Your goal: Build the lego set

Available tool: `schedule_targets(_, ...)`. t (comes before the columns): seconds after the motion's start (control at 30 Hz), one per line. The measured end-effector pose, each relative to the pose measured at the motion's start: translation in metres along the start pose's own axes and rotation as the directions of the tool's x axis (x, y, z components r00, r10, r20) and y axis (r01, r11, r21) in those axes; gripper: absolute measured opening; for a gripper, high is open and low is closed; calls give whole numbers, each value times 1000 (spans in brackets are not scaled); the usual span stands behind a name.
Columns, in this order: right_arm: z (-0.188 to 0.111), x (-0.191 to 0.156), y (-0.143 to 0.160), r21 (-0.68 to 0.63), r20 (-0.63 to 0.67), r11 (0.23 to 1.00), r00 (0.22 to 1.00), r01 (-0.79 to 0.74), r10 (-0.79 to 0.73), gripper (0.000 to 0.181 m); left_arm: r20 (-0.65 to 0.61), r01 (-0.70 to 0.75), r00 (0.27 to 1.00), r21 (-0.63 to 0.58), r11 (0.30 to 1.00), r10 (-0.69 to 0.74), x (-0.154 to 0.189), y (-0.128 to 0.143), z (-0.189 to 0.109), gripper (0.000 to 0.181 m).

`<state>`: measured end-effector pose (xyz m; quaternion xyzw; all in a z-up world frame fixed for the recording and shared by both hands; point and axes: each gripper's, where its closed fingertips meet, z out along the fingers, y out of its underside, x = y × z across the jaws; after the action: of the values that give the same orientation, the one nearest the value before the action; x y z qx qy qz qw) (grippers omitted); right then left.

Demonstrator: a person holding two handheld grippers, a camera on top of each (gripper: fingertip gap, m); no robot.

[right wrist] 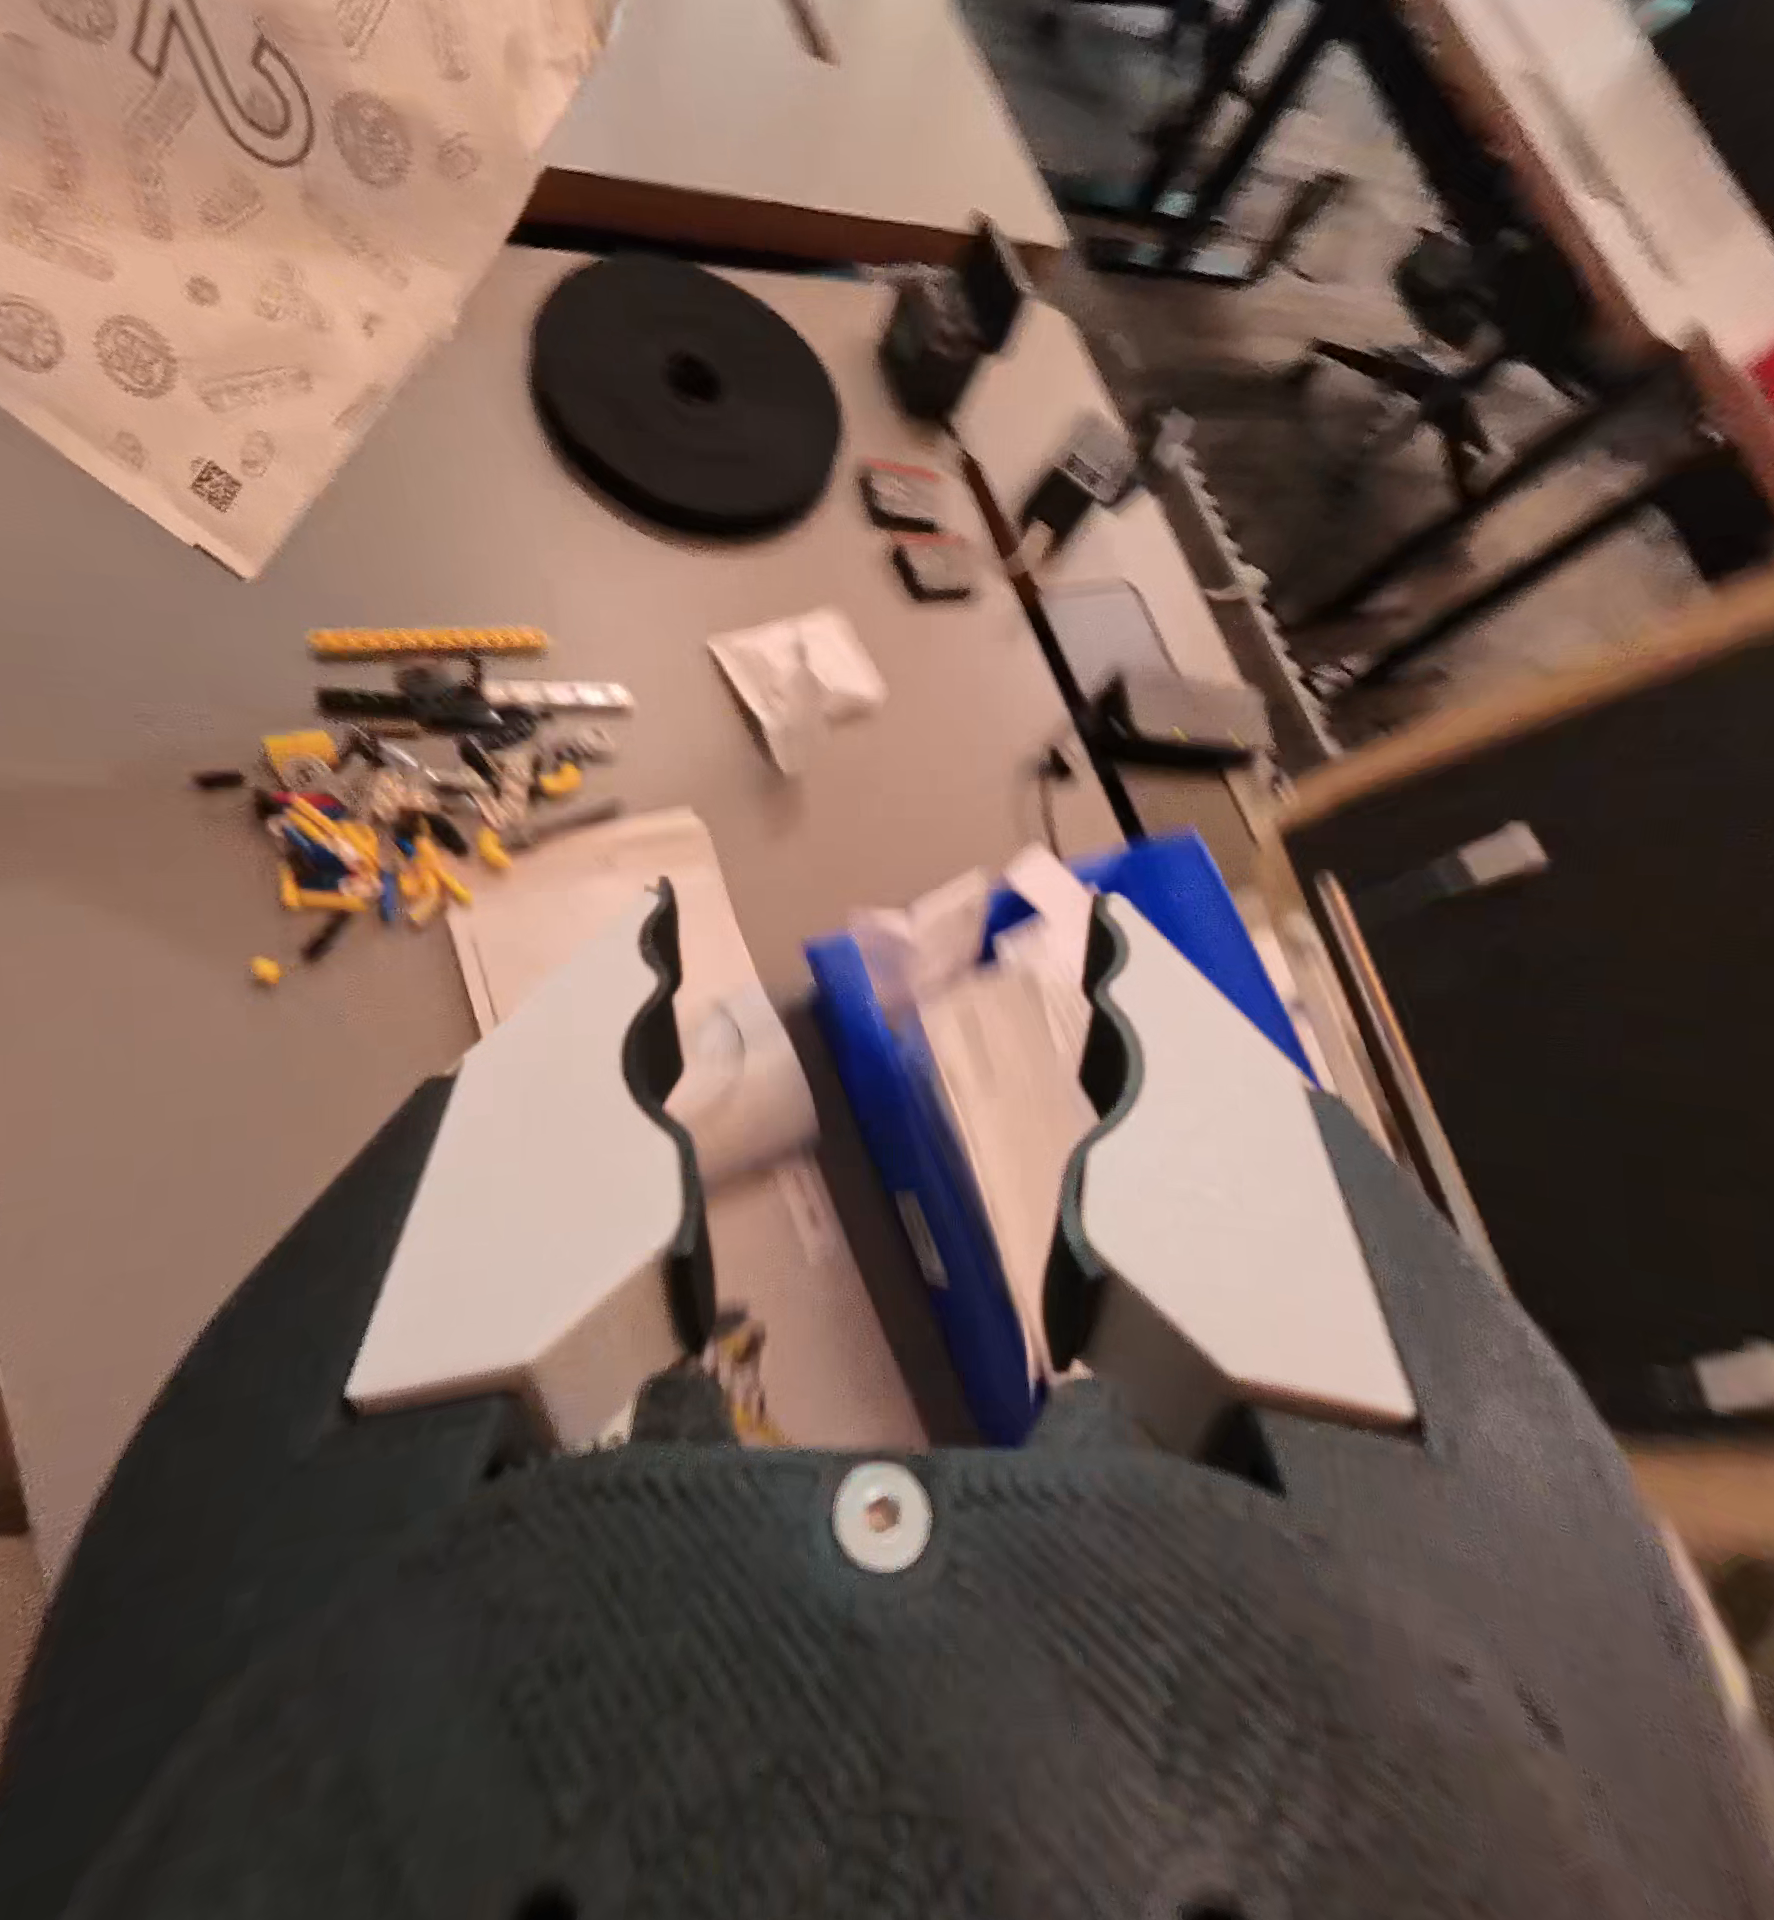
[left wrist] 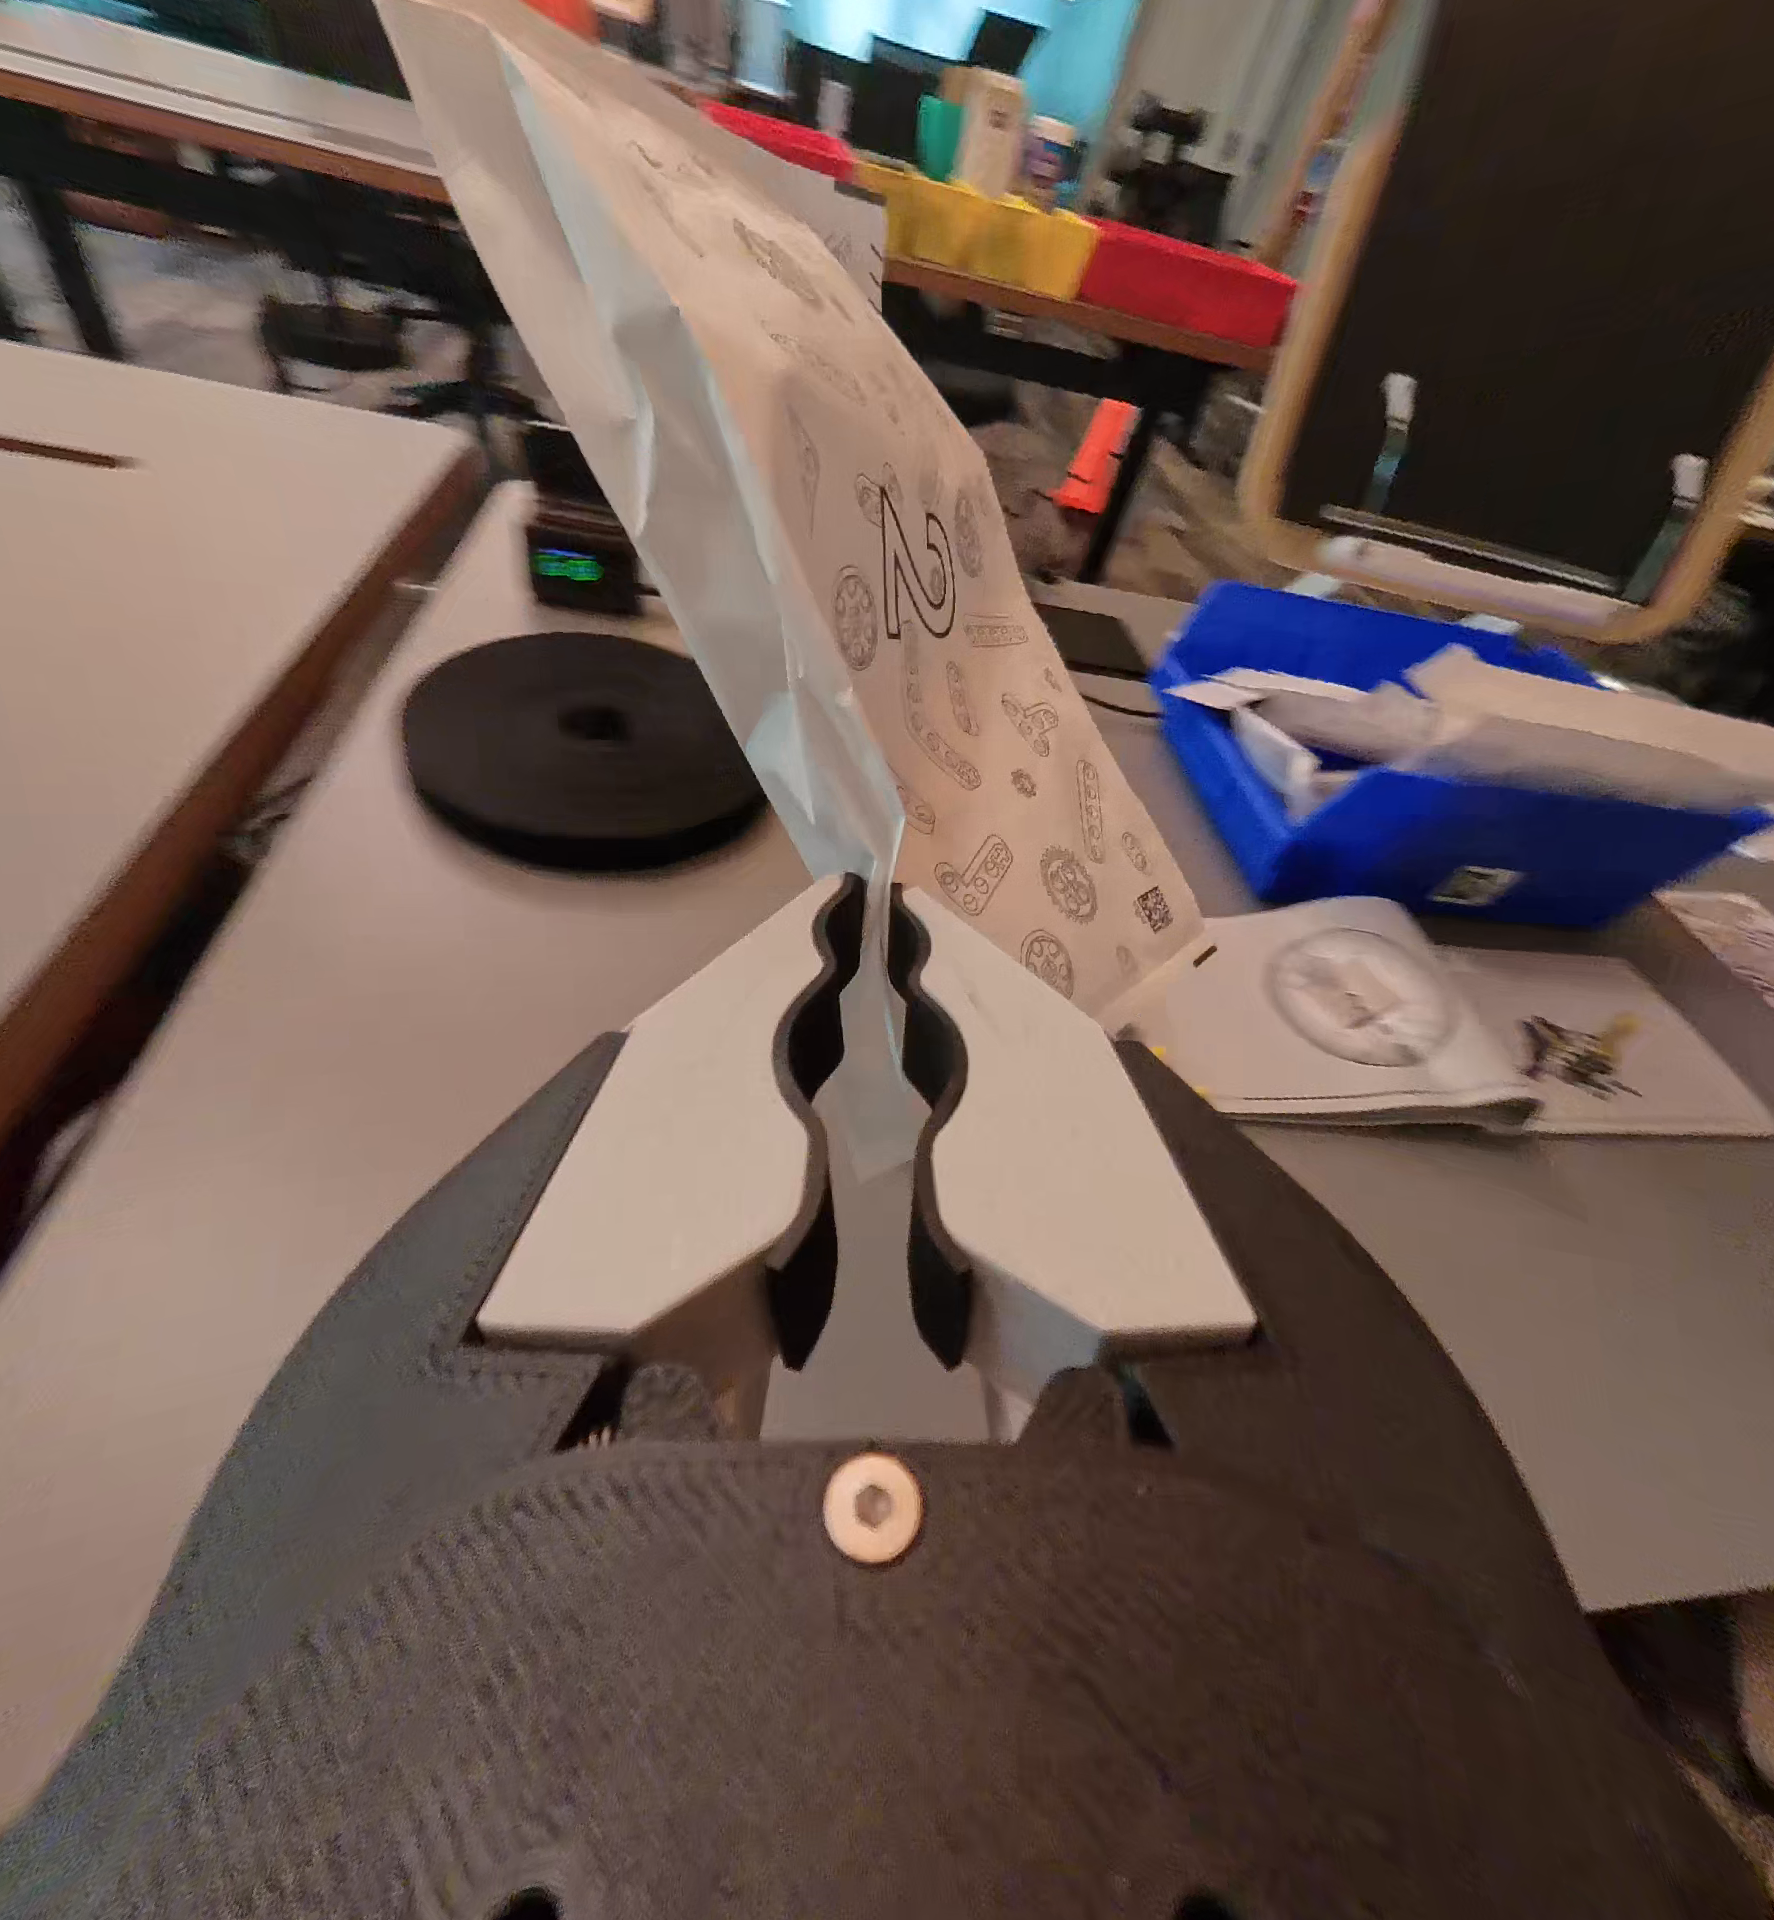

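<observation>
The left gripper [left wrist: 875,904] pinches a corner of a printed white paper bag [left wrist: 862,582], lifting it above the grey table [left wrist: 363,1039]. The right gripper [right wrist: 878,935], fingers spread and empty, hangs over a blue bin [right wrist: 914,1122]. Loose lego pieces [right wrist: 395,790] lie blurred beyond; the bag's top is cut off.

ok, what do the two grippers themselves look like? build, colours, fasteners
Both match. Left gripper and right gripper: a black, ribbed, 3D-printed-looking body forking into two arms, each finger topped by a flat pale grey plate with a wavy black inner edge. One silver hex-socket screw sits centred on each body. No cables, hands or sleeves show.
</observation>
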<state>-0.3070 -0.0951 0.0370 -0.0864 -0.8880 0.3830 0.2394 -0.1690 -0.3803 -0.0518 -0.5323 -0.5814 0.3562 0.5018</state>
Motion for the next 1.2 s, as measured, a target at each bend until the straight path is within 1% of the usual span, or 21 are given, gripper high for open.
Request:
schedule_targets(0.03,-27,9,23,0,-52,999,998,-43,43,77,-48,-12,999,-14,1000,11,22,0,13,1)
schedule_targets(0.17,-109,25,109,1,-176,979,964,-202,199,77,-223,-121,969,-48,991,108,118,-12,67,1)
schedule_targets(0.23,-137,23,137,29,-202,970,949,-241,242,76,-260,-261,934,-33,965,244,161,-27,96,2)
schedule_targets(0.27,-149,20,148,50,-200,965,944,-259,263,76,-268,-371,896,-18,928,353,180,-36,113,2)
schedule_targets(0.3,-159,15,157,73,-192,959,939,-275,284,75,-268,-498,836,-2,867,480,198,-45,130,2)
schedule_targets(0.33,-167,8,166,95,-178,953,937,-289,302,74,-251,-635,749,-8,773,613,212,-51,149,2)
schedule_targets(0.4,-179,-5,182,133,-153,941,931,-312,331,70,-200,-859,511,-88,504,836,228,-58,191,3)
schedule_targets(0.43,-184,-10,192,150,-156,936,927,-320,342,68,-182,-924,382,-109,368,906,238,-63,211,3)
schedule_targets(0.47,-188,-15,202,159,-160,931,922,-329,353,68,-188,-962,270,-103,254,944,252,-64,229,3)
schedule_targets(0.5,-191,-21,212,155,-158,927,918,-342,365,68,-224,-982,183,-79,169,957,269,-60,244,3)
schedule_targets(0.57,-196,-32,232,146,-146,915,906,-377,397,69,-297,-996,84,-33,78,951,299,-47,270,3)
schedule_targets(0.63,-203,-40,248,147,-140,900,892,-411,430,70,-353,-999,30,3,33,935,323,-35,288,3)
schedule_targets(0.7,-212,-45,259,155,-140,885,877,-438,459,69,-405,-1000,4,25,15,914,338,-21,299,5)
schedule_targets(0.77,-221,-48,266,165,-147,874,865,-457,480,69,-404,-1000,9,17,17,915,342,-16,307,22)
schedule_targets(0.8,-226,-48,269,171,-152,869,859,-465,489,69,-398,-999,30,16,40,917,343,-16,308,31)
schedule_targets(0.9,-235,-48,275,192,-157,852,841,-488,517,69,-413,-980,163,38,196,896,339,-26,295,49)
schedule_targets(0.97,-236,-49,276,206,-149,839,831,-504,536,69,-417,-946,277,39,322,865,322,-44,277,56)
schedule_targets(1.03,-235,-49,277,211,-139,829,823,-518,550,68,-404,-894,400,26,448,822,289,-65,257,56)
schedule_targets(1.1,-231,-48,278,215,-133,823,819,-526,558,68,-365,-828,528,-21,560,767,240,-79,240,52)
schedule_targets(1.13,-229,-46,277,219,-128,820,818,-529,562,68,-333,-792,592,-67,607,734,209,-80,236,51)
schedule_targets(1.2,-221,-44,272,233,-101,809,814,-539,572,68,-236,-737,675,-233,634,699,134,-63,232,51)
